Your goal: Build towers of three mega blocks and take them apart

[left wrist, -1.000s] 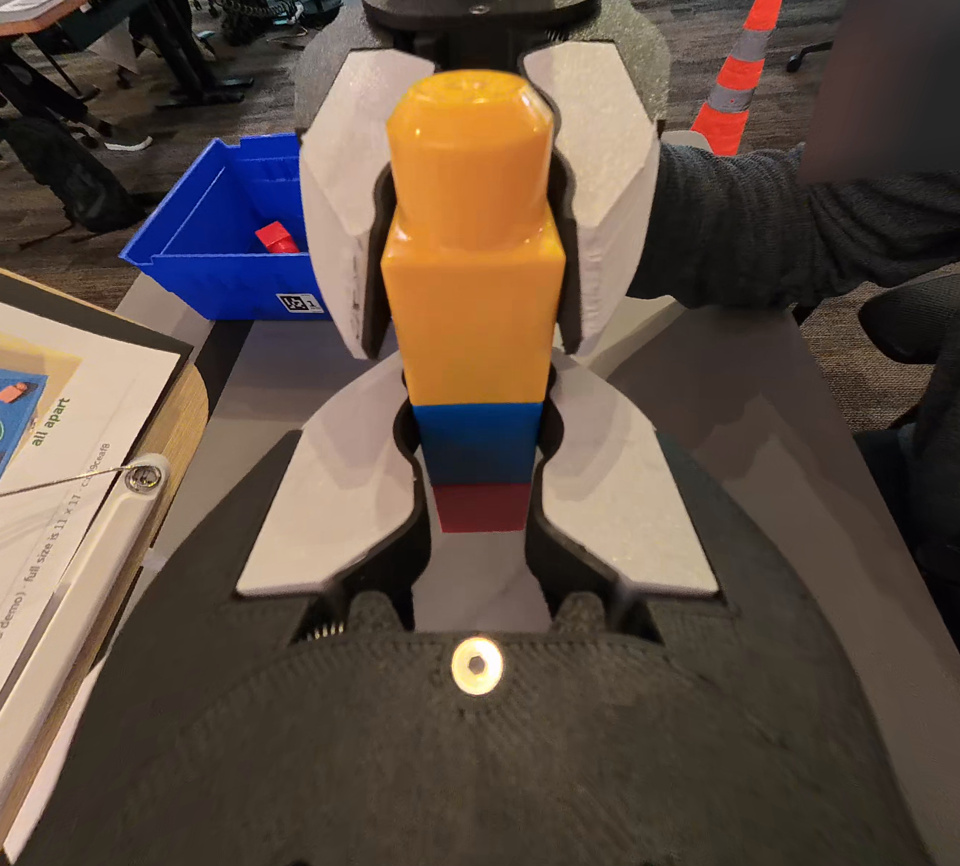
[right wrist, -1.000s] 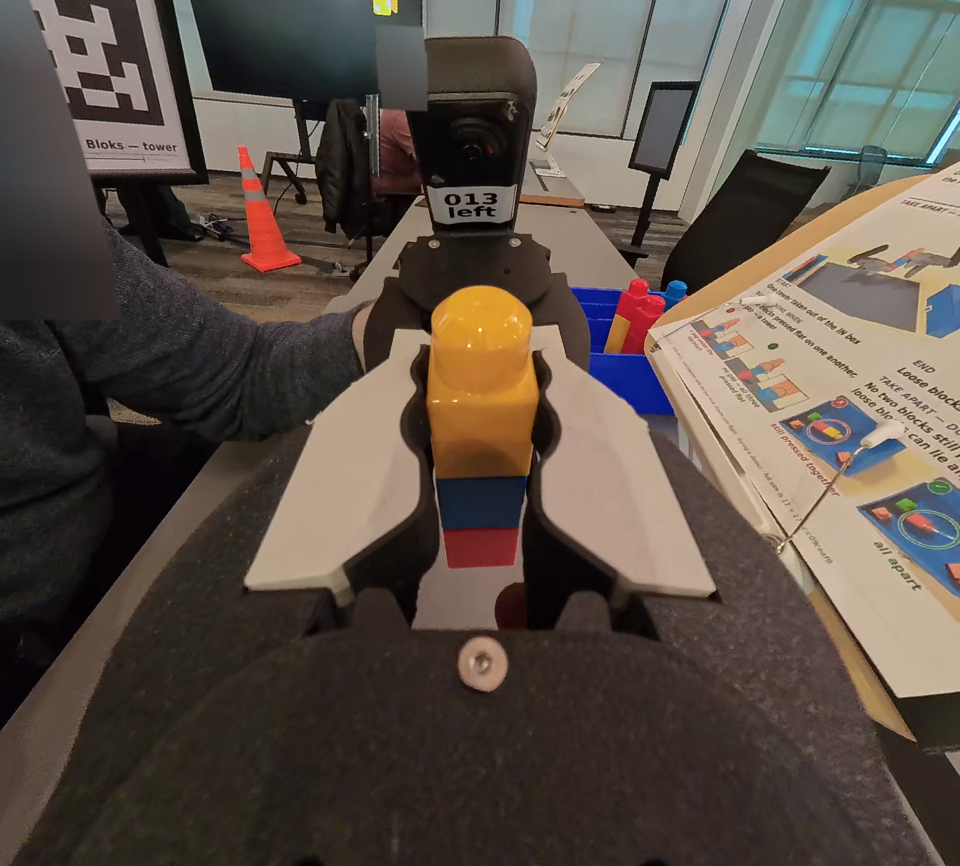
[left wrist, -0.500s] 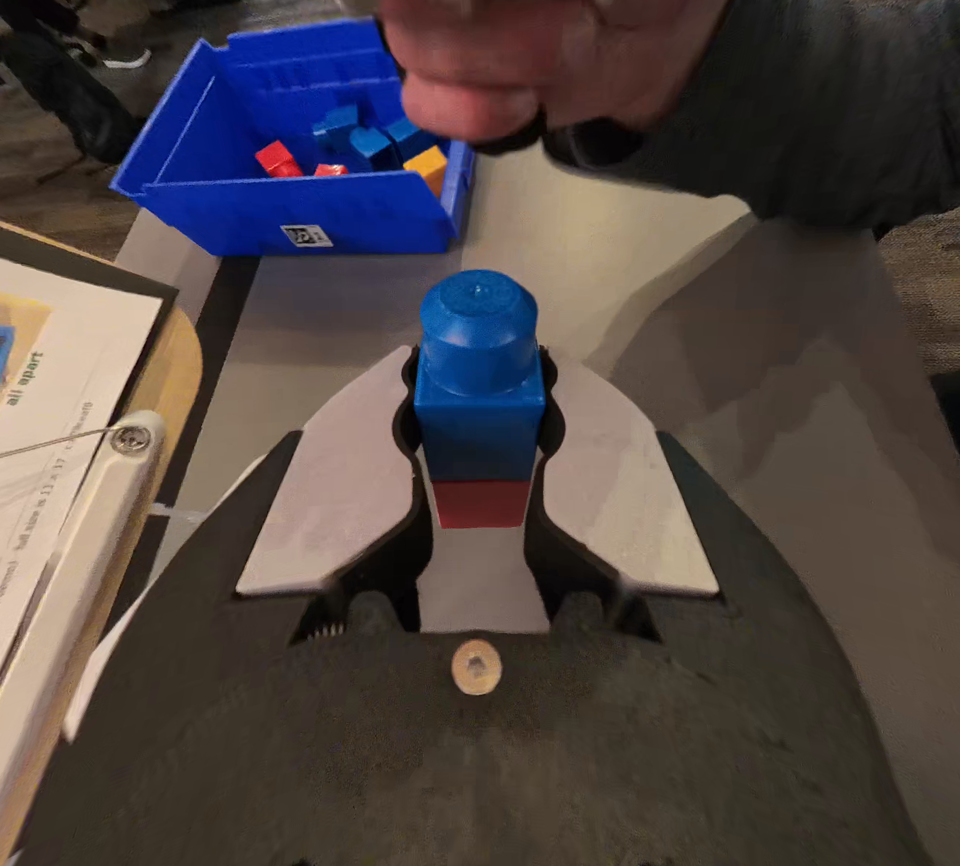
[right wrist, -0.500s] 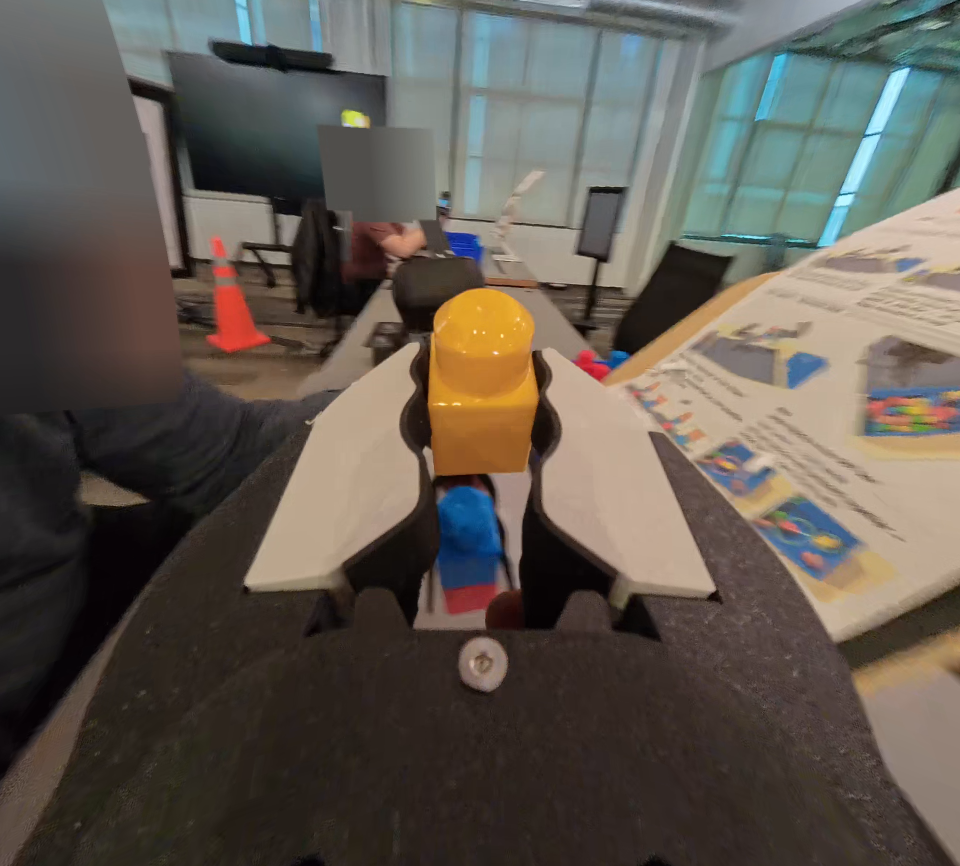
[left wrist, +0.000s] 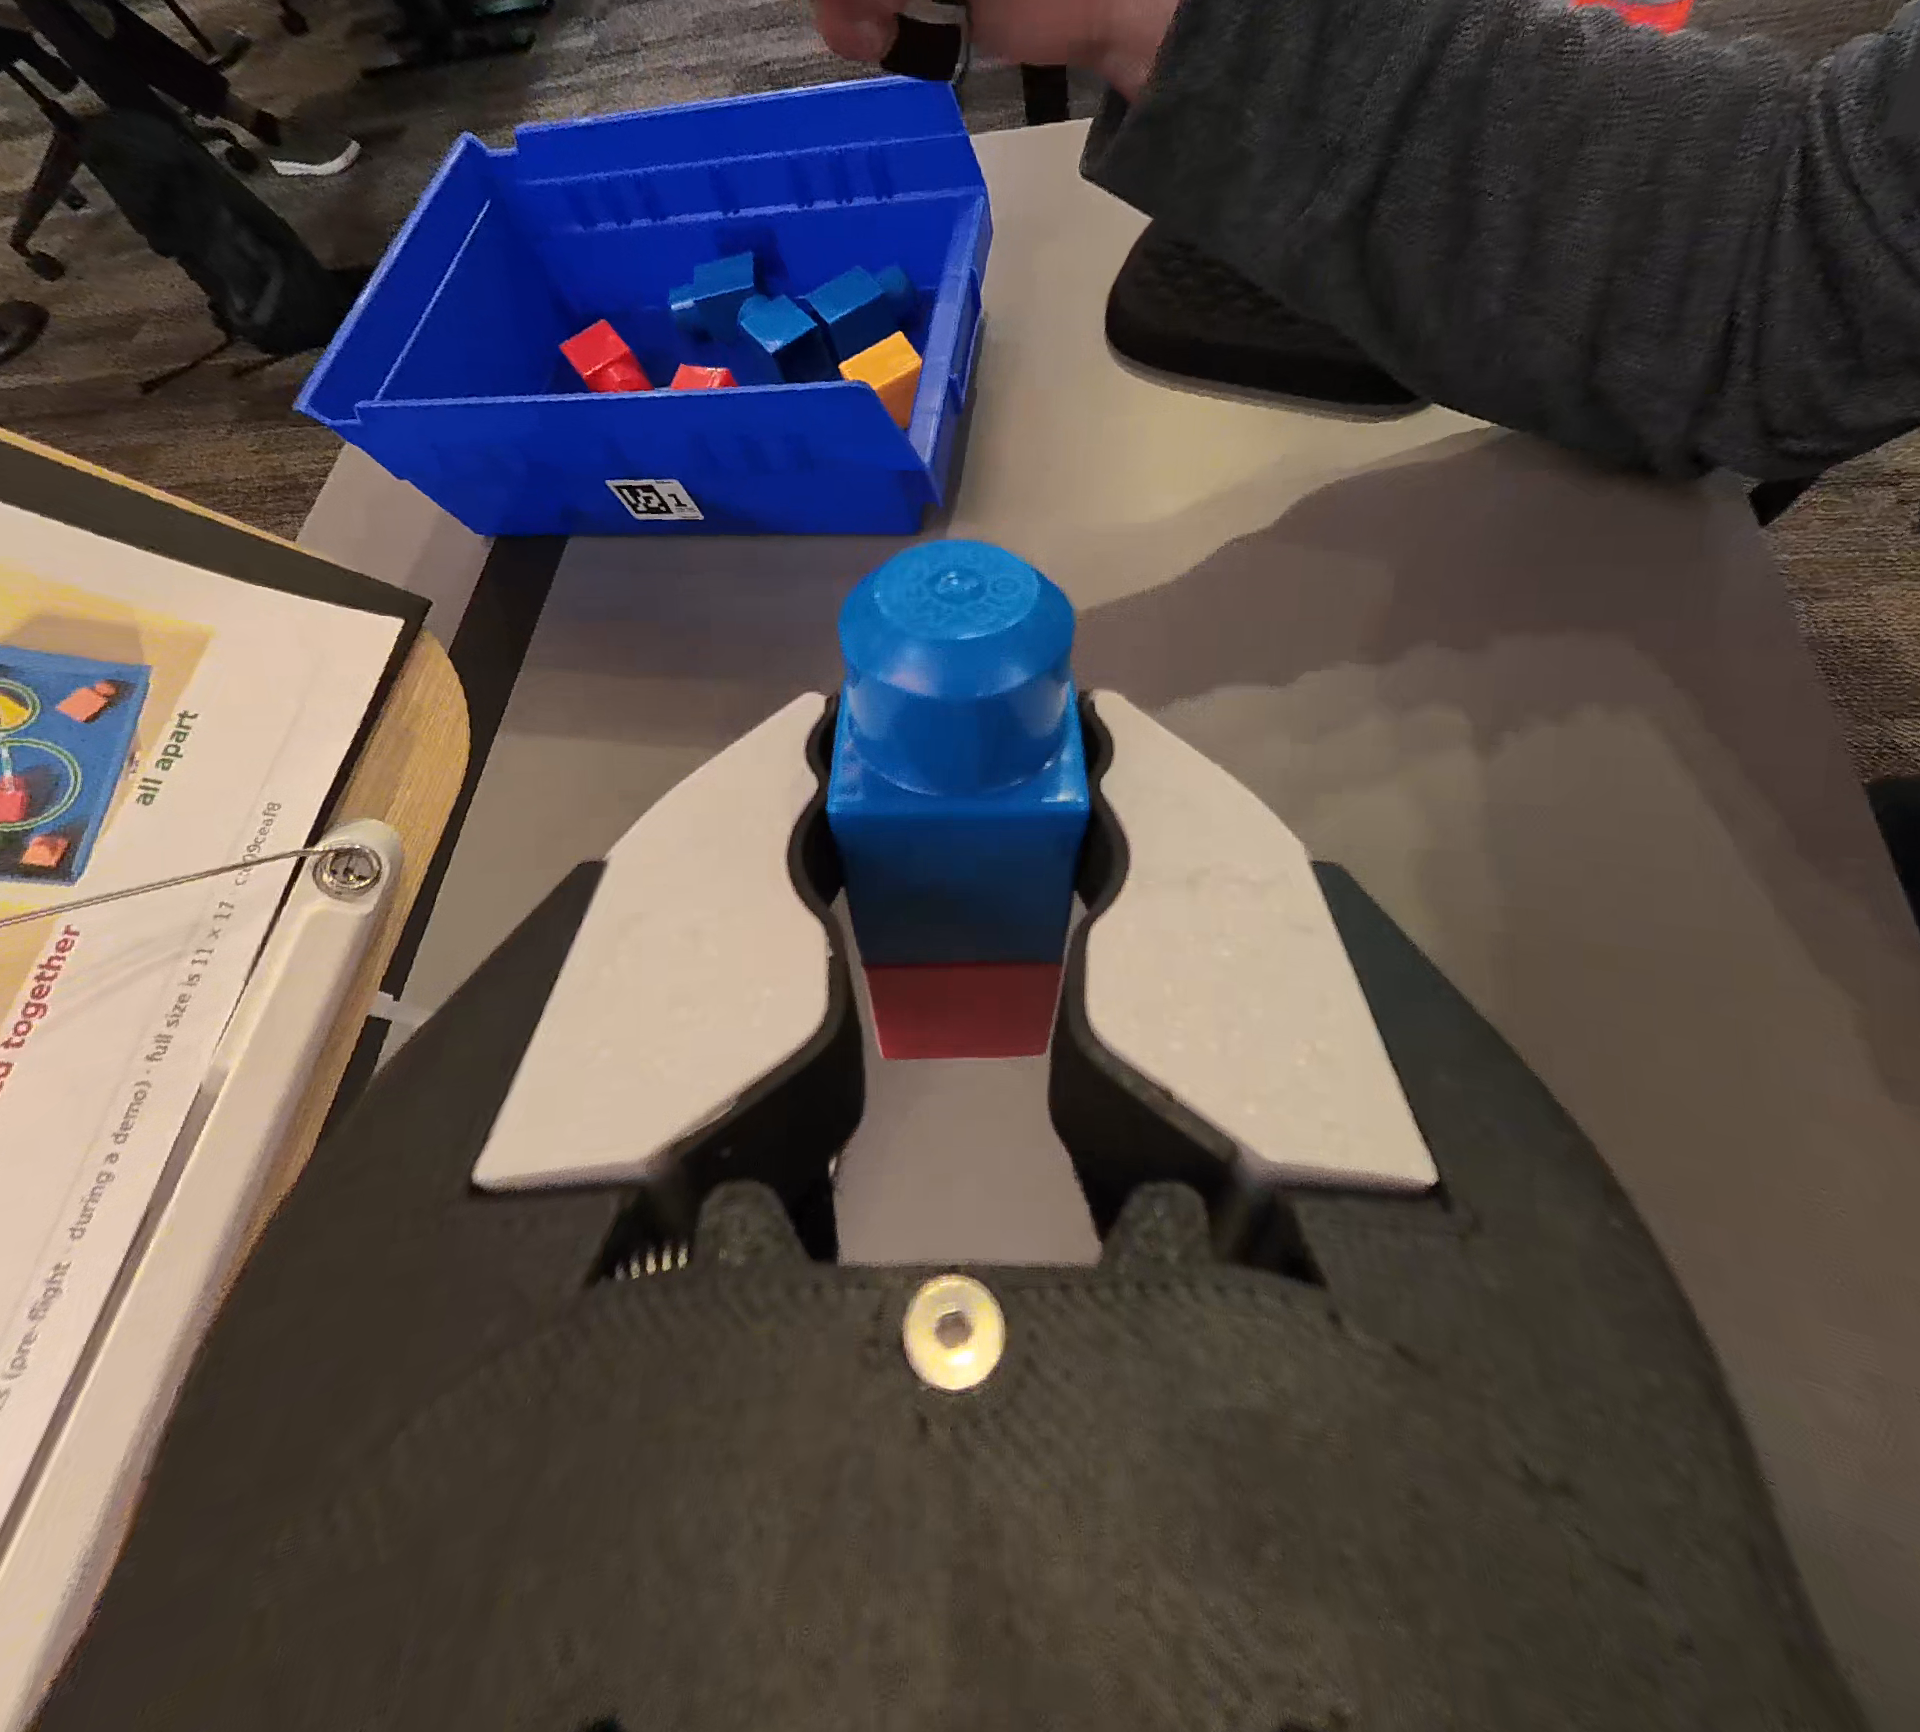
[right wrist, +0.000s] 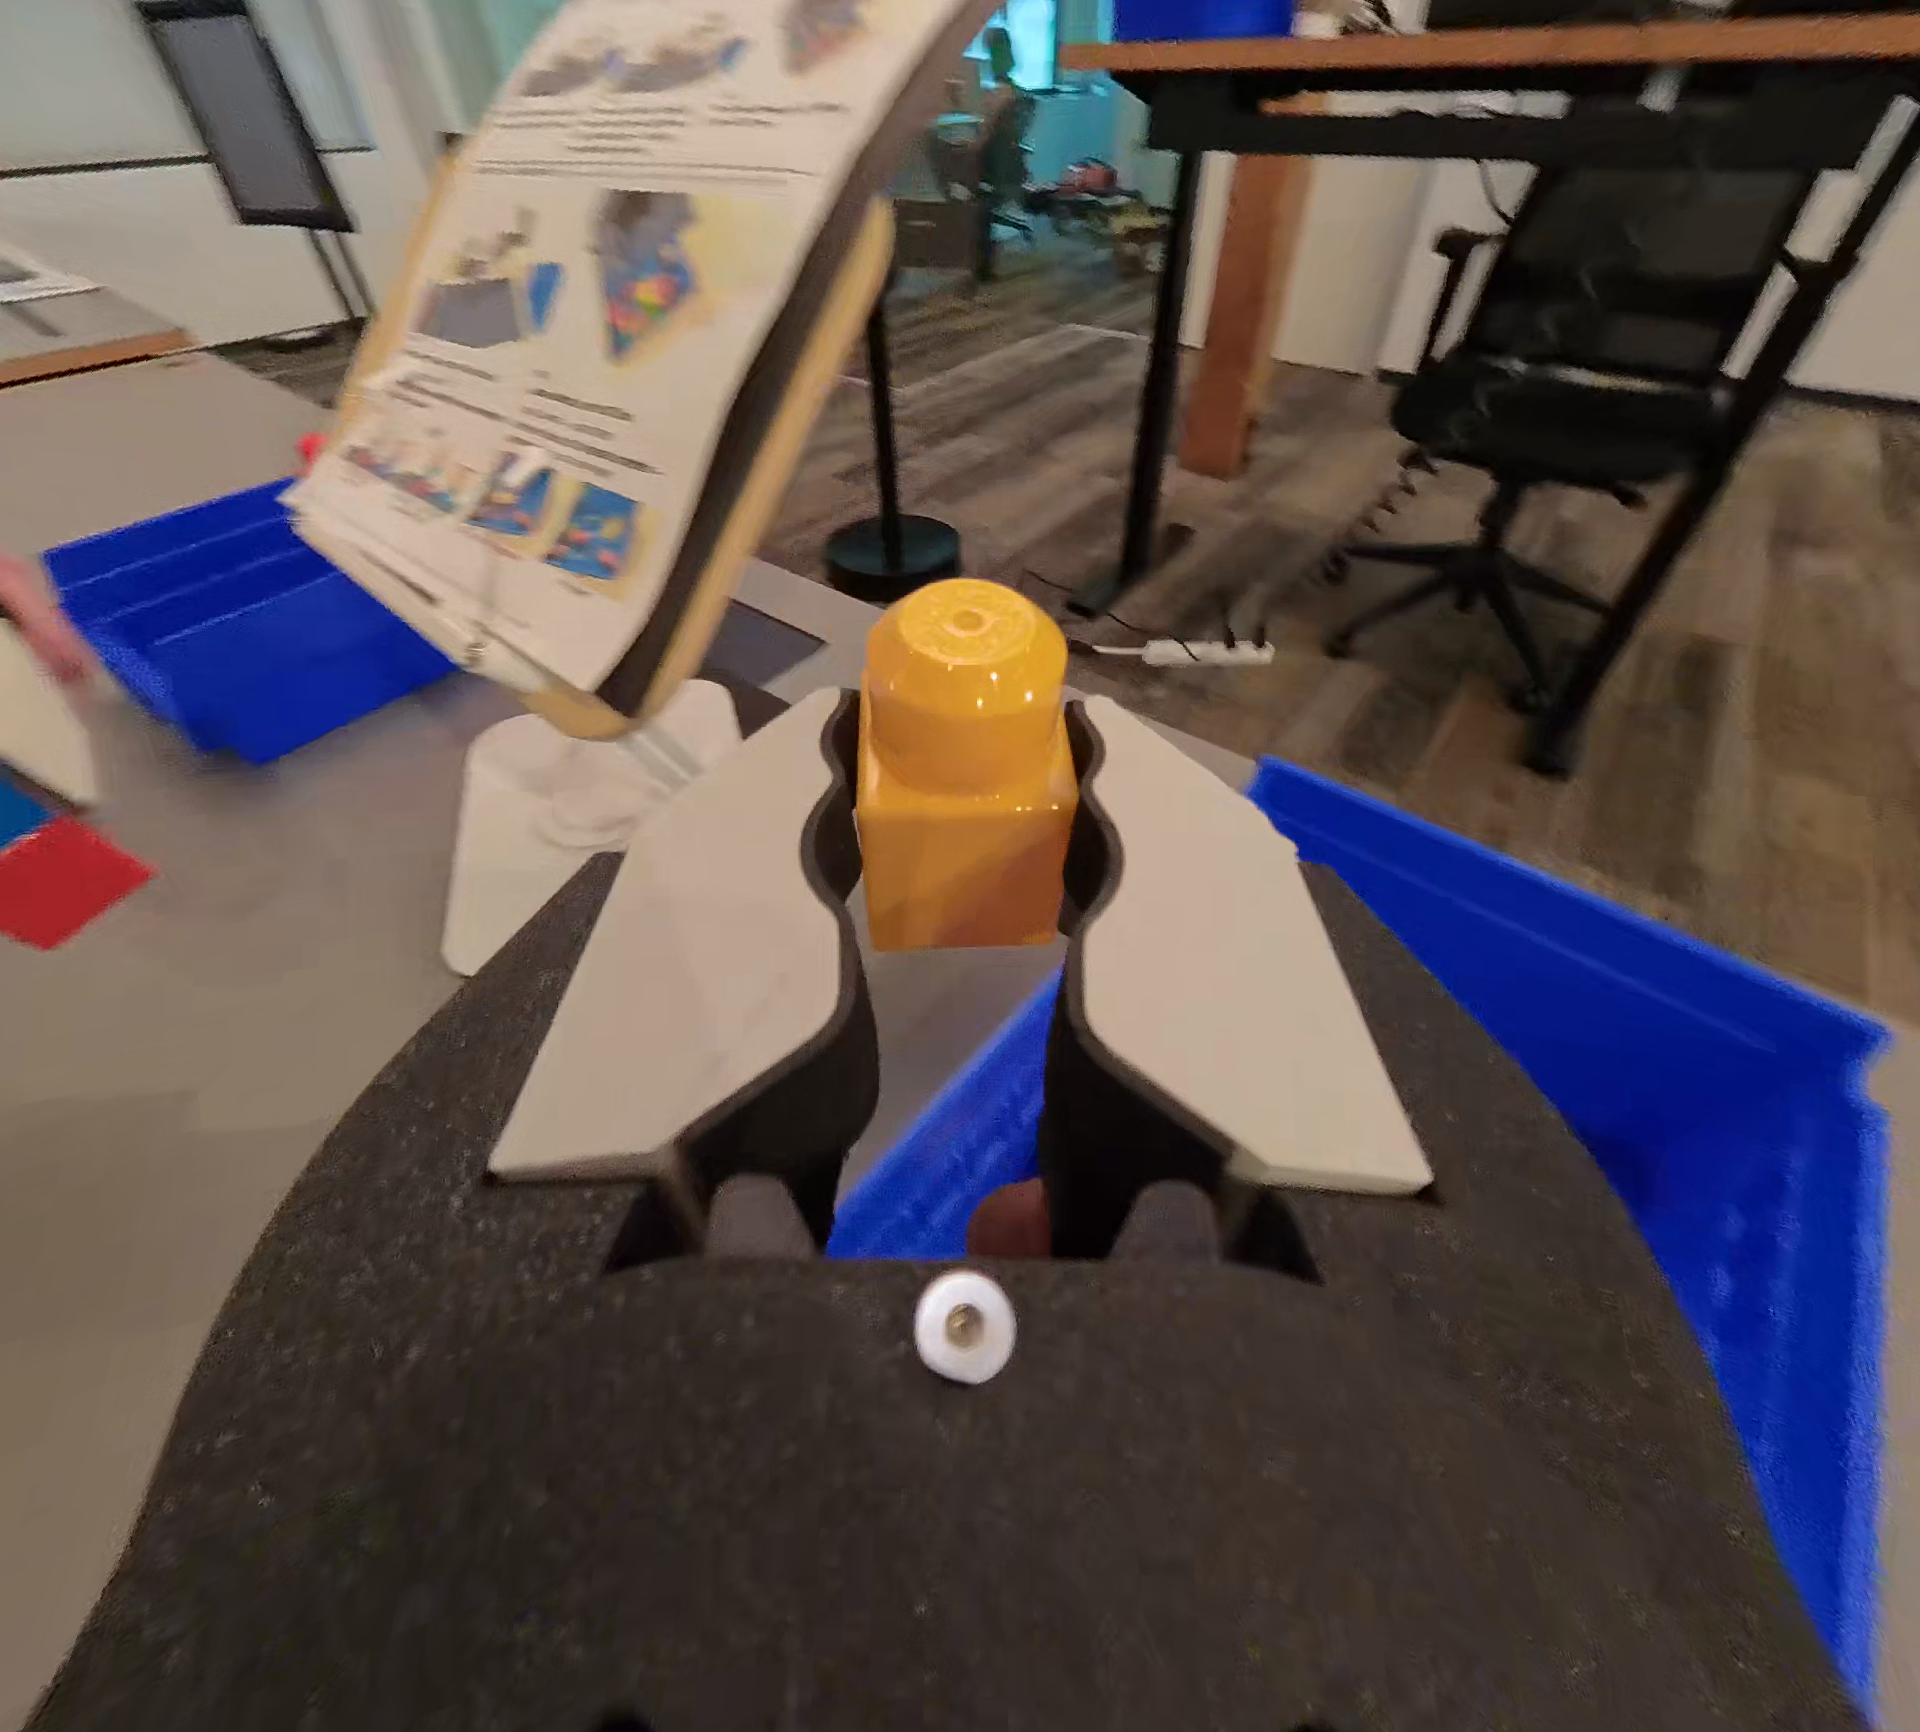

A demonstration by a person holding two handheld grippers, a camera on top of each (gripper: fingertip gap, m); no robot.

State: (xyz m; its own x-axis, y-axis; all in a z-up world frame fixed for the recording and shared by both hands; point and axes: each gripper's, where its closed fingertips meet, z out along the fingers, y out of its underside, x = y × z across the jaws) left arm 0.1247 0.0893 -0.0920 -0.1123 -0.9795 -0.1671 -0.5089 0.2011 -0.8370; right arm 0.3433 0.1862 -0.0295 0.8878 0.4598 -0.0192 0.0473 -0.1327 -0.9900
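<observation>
The step in hand looked like the taking apart of a tower; the left gripper (left wrist: 958,861) was clamped on a blue block (left wrist: 958,789) with a red block (left wrist: 961,1009) pressed beneath it, the pair held upright over the grey desk (left wrist: 1455,851); the right gripper (right wrist: 961,835) was closed on a single orange block (right wrist: 961,809), held apart from the other two and above the near corner of a blue bin (right wrist: 1621,1059); in the left wrist view that same orange block showed high up, beyond another blue bin (left wrist: 644,456) where loose blue, red and orange blocks lay.

The next move, as I judged it, called for letting the orange block drop into a bin, then bringing the freed gripper to the blue and red pair to pull them apart; that needs a firm pinch on one block and a straight pull along the stud.

The blocks were glossy hard plastic, square bodies each topped by one round domed stud; the gripper fingers (left wrist: 707,944) were pale flat plates with wavy black inner edges; the gripper bodies were matte black and grainy; an instruction sheet (left wrist: 125,851) lay on a wooden board at the left.
</observation>
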